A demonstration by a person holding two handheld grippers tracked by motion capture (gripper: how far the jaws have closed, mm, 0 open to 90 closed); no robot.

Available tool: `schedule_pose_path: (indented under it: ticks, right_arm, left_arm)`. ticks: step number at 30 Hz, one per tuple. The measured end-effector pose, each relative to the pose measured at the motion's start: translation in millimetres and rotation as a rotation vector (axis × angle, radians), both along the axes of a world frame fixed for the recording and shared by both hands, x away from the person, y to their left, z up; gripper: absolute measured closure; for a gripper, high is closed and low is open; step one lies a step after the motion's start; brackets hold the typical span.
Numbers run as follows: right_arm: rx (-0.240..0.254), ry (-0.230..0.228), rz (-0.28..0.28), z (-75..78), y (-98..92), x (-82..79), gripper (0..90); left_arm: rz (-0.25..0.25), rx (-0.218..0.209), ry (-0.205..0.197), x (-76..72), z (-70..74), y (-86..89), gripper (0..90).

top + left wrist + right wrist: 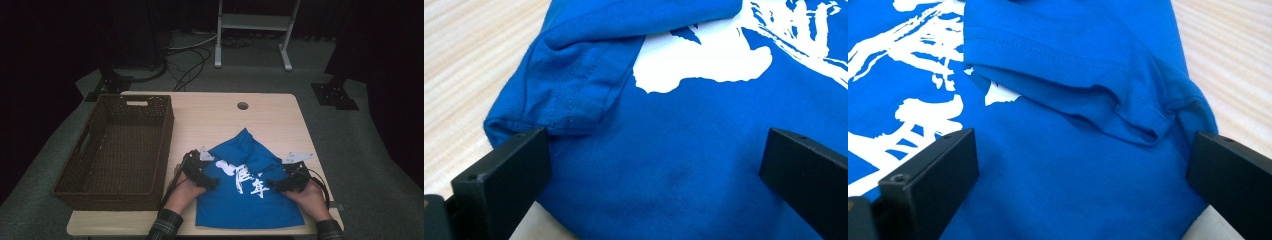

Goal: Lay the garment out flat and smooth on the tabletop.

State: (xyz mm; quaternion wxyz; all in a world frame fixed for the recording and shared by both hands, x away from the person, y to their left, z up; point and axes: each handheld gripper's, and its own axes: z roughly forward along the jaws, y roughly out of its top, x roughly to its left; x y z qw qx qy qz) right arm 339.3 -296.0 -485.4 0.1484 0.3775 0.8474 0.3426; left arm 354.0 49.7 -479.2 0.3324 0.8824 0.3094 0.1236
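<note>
Both forearms (167, 225) run off the bottom edge.

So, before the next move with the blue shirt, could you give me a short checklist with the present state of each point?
1. Left gripper open, jaws spread over the blue shirt: ok.
2. Right gripper open over the shirt's other side: ok.
3. Both sleeves folded inward over the body of the shirt: ok.
4. Cloth already between the jaws, ready to pinch: cannot tell.
5. Basket beside the shirt looks empty: ok.
6. Shirt lies fully on the table: ok.
</note>
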Motion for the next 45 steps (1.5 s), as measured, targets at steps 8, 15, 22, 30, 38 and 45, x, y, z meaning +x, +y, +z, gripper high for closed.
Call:
schedule_pose_path:
  ticks: [8,15,22,30,38,45]
  right_arm:
    - [0.006,-0.005,-0.008,-0.8,-0.3,-20.3,0.0]
    - [0.012,-0.016,-0.001,-1.9,-3.4,-31.9,0.0]
    - [0.021,-0.023,-0.004,-2.8,-3.8,-33.0,0.0]
    - [0.022,-0.021,-0.005,-2.8,-3.5,-32.7,0.0]
    - [0.022,-0.023,-0.003,-2.8,-3.4,-32.2,0.0]
    - [0.022,-0.022,-0.003,-2.8,-3.4,-32.3,0.0]
  left_arm:
    - [-0.007,-0.014,-0.01,-15.8,-1.4,0.9,0.0]
    - [-0.008,-0.027,-0.019,-26.9,-2.8,0.9,0.0]
    - [-0.009,-0.058,-0.046,-29.2,-5.8,3.9,0.0]
    - [0.006,-0.083,-0.031,-26.8,-0.7,3.9,1.3]
    - [-0.002,-0.109,-0.05,-21.1,11.8,-1.4,1.3]
    - [-0.03,-0.13,-0.04,-13.5,18.6,-12.8,8.2]
